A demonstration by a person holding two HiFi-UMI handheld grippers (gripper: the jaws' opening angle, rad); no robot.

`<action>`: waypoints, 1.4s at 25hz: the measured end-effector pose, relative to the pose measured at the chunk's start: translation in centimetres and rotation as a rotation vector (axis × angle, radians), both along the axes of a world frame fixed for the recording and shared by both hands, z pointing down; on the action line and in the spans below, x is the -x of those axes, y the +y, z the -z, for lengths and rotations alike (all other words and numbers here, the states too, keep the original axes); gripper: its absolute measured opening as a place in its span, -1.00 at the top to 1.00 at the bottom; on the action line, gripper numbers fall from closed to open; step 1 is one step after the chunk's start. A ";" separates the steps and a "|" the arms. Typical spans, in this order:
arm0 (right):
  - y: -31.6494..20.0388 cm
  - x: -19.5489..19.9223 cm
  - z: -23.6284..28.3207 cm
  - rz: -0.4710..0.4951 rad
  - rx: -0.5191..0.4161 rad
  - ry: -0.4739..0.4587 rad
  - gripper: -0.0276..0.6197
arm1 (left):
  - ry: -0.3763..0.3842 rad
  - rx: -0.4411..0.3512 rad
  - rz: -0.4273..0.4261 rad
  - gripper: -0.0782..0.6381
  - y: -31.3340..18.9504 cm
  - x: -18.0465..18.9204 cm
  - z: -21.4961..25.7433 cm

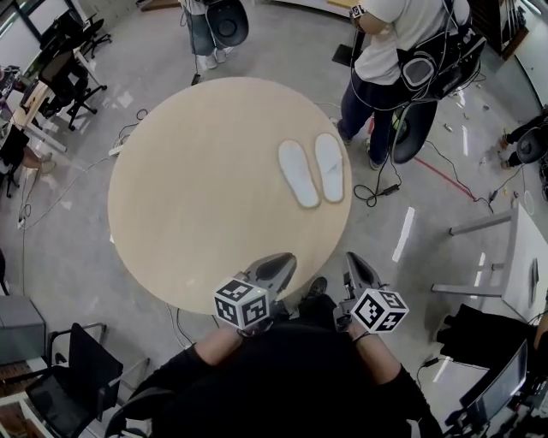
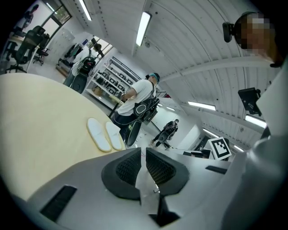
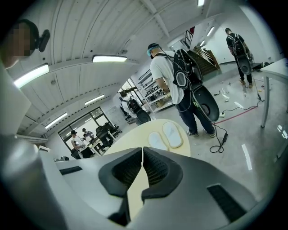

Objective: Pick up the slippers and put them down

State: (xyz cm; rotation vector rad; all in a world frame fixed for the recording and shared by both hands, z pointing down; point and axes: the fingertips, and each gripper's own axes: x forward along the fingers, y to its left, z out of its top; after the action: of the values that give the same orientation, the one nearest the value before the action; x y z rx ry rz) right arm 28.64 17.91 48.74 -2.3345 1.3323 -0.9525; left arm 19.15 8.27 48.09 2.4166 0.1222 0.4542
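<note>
Two white slippers point(image 1: 311, 171) lie side by side on the round table point(image 1: 188, 197), out toward two o'clock. At its six o'clock edge hover the left gripper point(image 1: 280, 264) and right gripper point(image 1: 357, 267), both with jaws closed on nothing. A person point(image 1: 394, 51) stands beyond at one o'clock.

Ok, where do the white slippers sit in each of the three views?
Head view: slippers upper right of centre, near the table edge.
Left gripper view: slippers left of centre, above the jaws.
Right gripper view: slippers just right of centre, above the jaws.
Shared landmark: the standing person in a white shirt just beyond them.
</note>
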 end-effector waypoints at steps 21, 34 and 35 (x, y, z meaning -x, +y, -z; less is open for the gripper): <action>-7.9 -12.2 -4.5 0.163 0.045 -0.089 0.41 | -0.113 -0.012 0.270 0.30 -7.6 -10.2 -2.3; -16.3 -26.1 -12.5 0.177 0.144 -0.107 0.41 | -0.240 0.039 0.341 0.30 -16.4 -22.9 -10.6; -16.7 -26.8 -13.1 0.176 0.152 -0.106 0.41 | -0.251 0.045 0.347 0.30 -16.8 -23.5 -11.2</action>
State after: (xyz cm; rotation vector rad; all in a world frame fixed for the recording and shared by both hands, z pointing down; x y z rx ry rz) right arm 55.40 1.20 61.85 -2.2652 1.4888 -1.2535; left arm 42.65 -8.54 59.32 2.2529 -0.3855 0.5782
